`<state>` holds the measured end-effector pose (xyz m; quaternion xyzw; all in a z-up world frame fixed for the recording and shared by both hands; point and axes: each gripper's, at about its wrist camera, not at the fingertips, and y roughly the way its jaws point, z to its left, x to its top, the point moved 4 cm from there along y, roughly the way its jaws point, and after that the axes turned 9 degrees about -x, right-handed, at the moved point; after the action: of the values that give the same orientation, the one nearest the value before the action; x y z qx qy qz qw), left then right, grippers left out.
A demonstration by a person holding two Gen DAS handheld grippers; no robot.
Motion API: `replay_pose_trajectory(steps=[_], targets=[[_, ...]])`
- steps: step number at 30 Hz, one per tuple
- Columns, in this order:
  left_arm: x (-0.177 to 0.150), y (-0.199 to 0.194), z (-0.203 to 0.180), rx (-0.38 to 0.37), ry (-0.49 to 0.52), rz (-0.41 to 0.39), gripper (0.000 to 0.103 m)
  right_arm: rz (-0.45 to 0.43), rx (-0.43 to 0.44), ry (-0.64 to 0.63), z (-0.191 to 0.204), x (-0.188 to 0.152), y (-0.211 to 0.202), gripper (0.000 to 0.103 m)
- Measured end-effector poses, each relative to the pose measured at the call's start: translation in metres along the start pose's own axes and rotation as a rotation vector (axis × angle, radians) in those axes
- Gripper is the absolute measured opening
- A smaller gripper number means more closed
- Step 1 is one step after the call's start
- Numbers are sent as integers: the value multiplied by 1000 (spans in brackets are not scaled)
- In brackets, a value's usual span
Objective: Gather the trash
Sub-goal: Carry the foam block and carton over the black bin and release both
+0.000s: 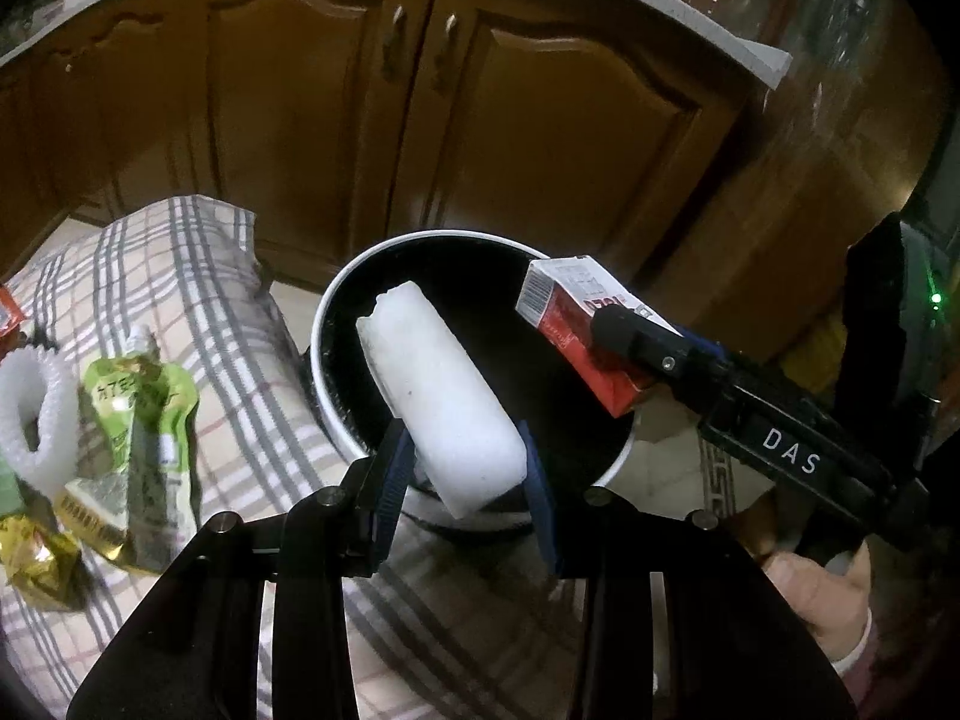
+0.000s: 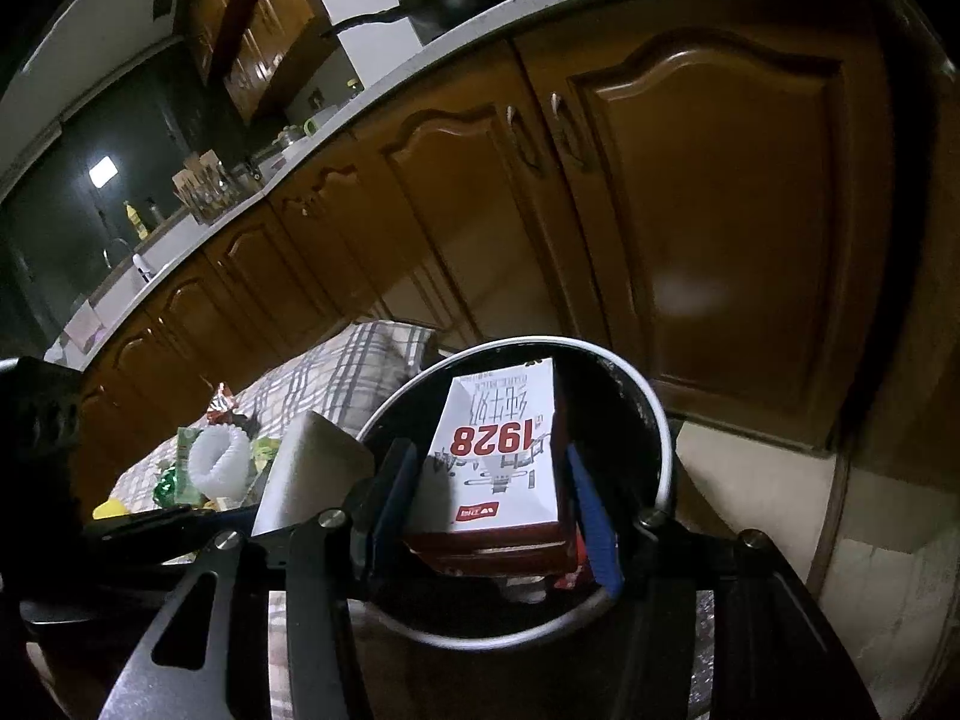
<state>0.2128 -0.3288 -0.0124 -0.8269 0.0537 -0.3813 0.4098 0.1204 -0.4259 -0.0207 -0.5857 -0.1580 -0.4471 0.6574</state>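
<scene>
Gripping a white oblong foam block [image 1: 441, 399] between blue-padded jaws, left gripper [image 1: 465, 468] at lower centre of the left wrist view, block slanting up and left over the dark mouth of a round white-rimmed bin [image 1: 336, 300]. Clamped on a red and white cardboard milk carton [image 1: 585, 330], right gripper [image 1: 624, 339] reaching in from the right edge of the same view, carton hanging over the bin's right rim. Bare hand [image 1: 834, 594] with a pale cuff at lower right, around the gripper's black handle.

In the right wrist view, same carton [image 2: 501, 468] pinched between the blue pads of the right gripper [image 2: 492, 501], printed face upward, red digits reading upside down, centred above the bin [image 2: 660, 426]. Foam block [image 2: 306, 468] just left of it, at the bin's left rim.

Spread on a grey-and-red checked cloth [image 1: 198, 276] at left of the left wrist view: a green spouted drink pouch [image 1: 141, 420], a white ribbed foam sleeve [image 1: 36, 414], a crumpled gold foil wrapper [image 1: 36, 558]. Brown wooden cabinet doors [image 1: 372, 120] filling the upper frame behind the bin.
</scene>
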Motion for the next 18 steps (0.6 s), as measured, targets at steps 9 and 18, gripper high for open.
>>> replay_pose_trajectory(steps=[9,18], targets=[[9,18,-1,7,6,33,38,20,-16,7,-9,4,14,28],[1,14,3,21,-14,21,67,38,-24,51,-18,4,20,25]])
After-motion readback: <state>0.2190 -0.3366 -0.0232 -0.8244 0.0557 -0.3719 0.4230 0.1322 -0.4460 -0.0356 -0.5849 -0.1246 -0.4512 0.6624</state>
